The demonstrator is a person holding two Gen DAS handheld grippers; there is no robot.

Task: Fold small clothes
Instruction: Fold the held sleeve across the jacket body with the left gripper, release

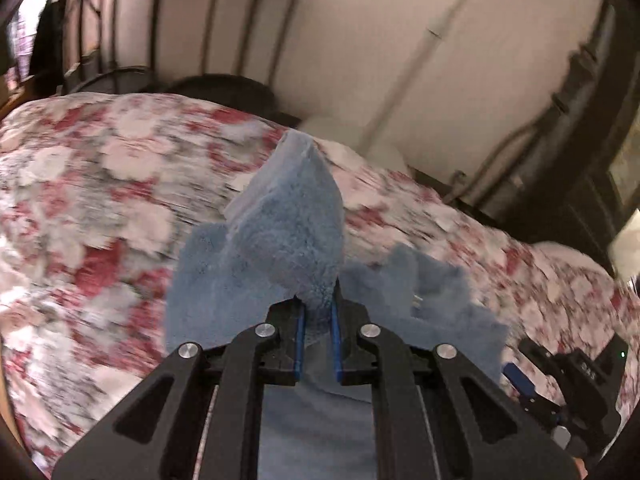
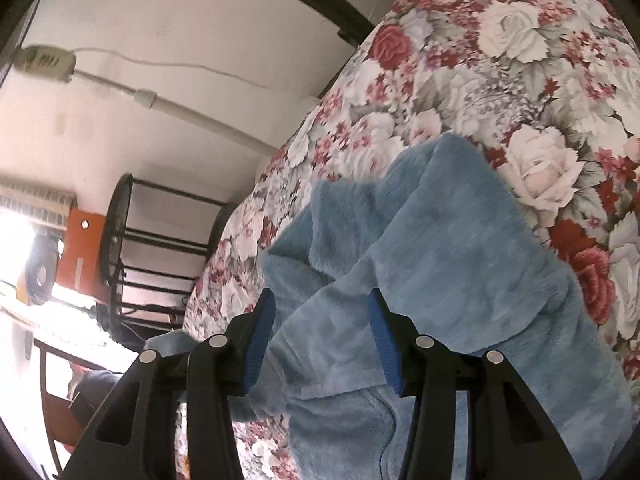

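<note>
Your left gripper (image 1: 318, 312) is clamped on a bunched peak of the blue fleece garment (image 1: 288, 240), lifting it above the floral bedspread (image 1: 100, 200) while the rest of the fabric trails down onto the bed. Your right gripper (image 2: 322, 336) hangs over the same garment (image 2: 420, 264) with its fingers apart, the blue pads (image 2: 380, 340) straddling a rumpled ridge of fleece without pinching it.

This looks like the opening of a fold: one part raised, the body of the garment lying creased on the bedspread (image 2: 500, 48). The next move likely calls for your right gripper to settle on a second edge or corner of the fleece and close, so both ends can be carried over together; with only one hold, the cloth would probably drag and bunch.

Beyond the bedspread's far edge stand a black metal bed frame (image 1: 132, 28) and a pale wall with a white pipe (image 1: 420, 60). A black wire rack (image 2: 132, 248) stands off the bed's side. Nothing lies on the bedspread near the garment to block the fold.
</note>
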